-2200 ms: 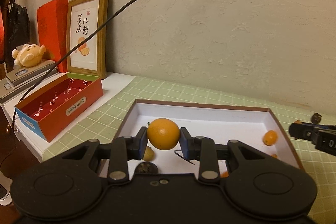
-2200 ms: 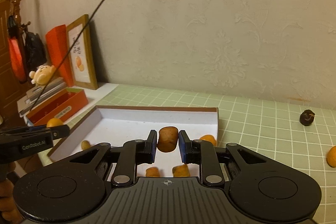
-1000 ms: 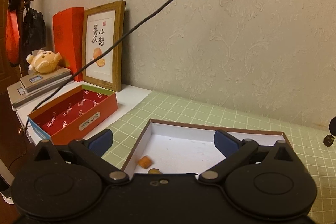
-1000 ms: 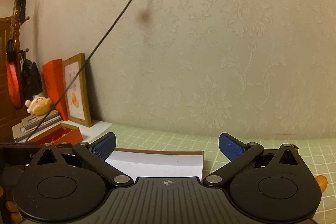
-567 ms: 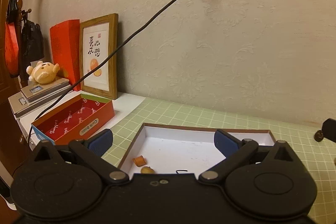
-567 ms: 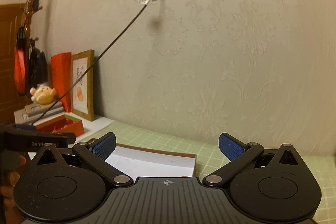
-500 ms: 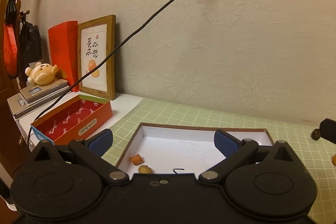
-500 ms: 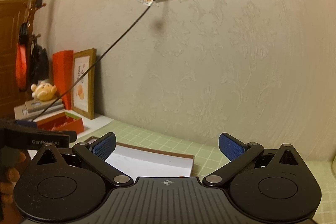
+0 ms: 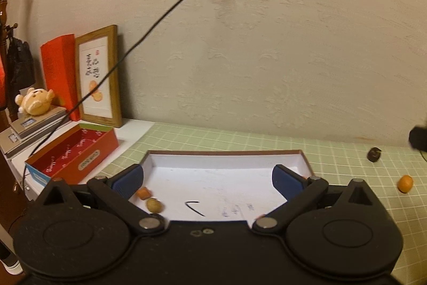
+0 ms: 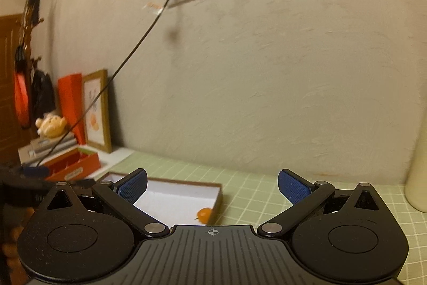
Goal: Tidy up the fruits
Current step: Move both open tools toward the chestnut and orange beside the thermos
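Observation:
A shallow white box with a brown rim (image 9: pixel 224 152) lies on the green checked cloth. In the left wrist view it holds an orange piece (image 9: pixel 143 192) and a yellowish fruit (image 9: pixel 154 205) at its left. My left gripper (image 9: pixel 208 178) is open and empty above the box. An orange fruit (image 9: pixel 405 183) and a dark fruit (image 9: pixel 374 154) lie on the cloth to the right. My right gripper (image 10: pixel 212 184) is open and empty, raised right of the box (image 10: pixel 213 187), where a small orange fruit (image 10: pixel 204 214) sits in the corner.
A red open carton (image 9: pixel 72 154), a framed picture (image 9: pixel 97 76), a plush toy (image 9: pixel 34 100) and stacked books stand at the left. A black cable (image 9: pixel 160 18) hangs from the wall socket. A pale cylinder (image 10: pixel 419 164) stands at the far right.
Both grippers let go of their fruit over the box, opened wide and lifted. The right gripper has swung rightward and the left view has shifted right too.

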Tool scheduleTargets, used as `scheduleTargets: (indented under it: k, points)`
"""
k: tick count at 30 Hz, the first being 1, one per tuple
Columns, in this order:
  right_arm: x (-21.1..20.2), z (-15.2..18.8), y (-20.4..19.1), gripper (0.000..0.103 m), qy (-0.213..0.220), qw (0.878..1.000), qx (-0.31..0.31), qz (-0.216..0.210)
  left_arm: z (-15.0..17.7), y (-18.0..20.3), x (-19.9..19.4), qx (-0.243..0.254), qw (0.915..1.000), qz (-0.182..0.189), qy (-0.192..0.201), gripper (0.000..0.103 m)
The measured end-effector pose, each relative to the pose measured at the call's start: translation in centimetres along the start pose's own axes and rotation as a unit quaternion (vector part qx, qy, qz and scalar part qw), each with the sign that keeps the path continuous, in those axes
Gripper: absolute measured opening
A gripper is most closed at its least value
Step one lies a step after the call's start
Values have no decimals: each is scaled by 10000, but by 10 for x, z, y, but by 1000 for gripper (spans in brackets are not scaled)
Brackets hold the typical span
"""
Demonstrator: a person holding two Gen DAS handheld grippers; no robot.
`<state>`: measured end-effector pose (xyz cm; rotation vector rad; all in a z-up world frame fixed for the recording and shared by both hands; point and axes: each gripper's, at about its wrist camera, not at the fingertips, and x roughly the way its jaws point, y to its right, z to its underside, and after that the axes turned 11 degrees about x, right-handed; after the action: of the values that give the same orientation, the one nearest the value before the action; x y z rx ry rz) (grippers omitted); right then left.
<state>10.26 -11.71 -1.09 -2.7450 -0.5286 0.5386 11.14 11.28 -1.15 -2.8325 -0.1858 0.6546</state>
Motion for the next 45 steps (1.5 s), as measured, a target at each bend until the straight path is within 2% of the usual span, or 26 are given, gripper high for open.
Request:
scheduleTargets:
  k: [7, 15, 23, 28, 36, 45]
  points:
    - [-15, -6, 34, 103, -91, 9995, 286, 71, 0, 25, 6, 42, 9996, 280, 17, 97]
    - [-28, 3, 66, 103, -35, 9965, 592, 590, 1, 54, 12, 299, 9986, 433, 9, 97]
    - [-35, 7, 96, 103, -233, 9915, 905, 910, -5, 83, 17, 437, 9964, 718, 51, 97]
    - [-31, 11, 111, 103, -378, 9866, 894, 1313, -9, 110, 23, 676, 9928, 984, 86, 97]
    - [-27, 16, 136, 103, -452, 9780, 1076, 1727, -19, 148, 44, 965, 9861, 1352, 97, 97]
    - [-18, 23, 162, 103, -553, 9668, 1176, 2202, -30, 180, 77, 1077, 9800, 1672, 69, 96]
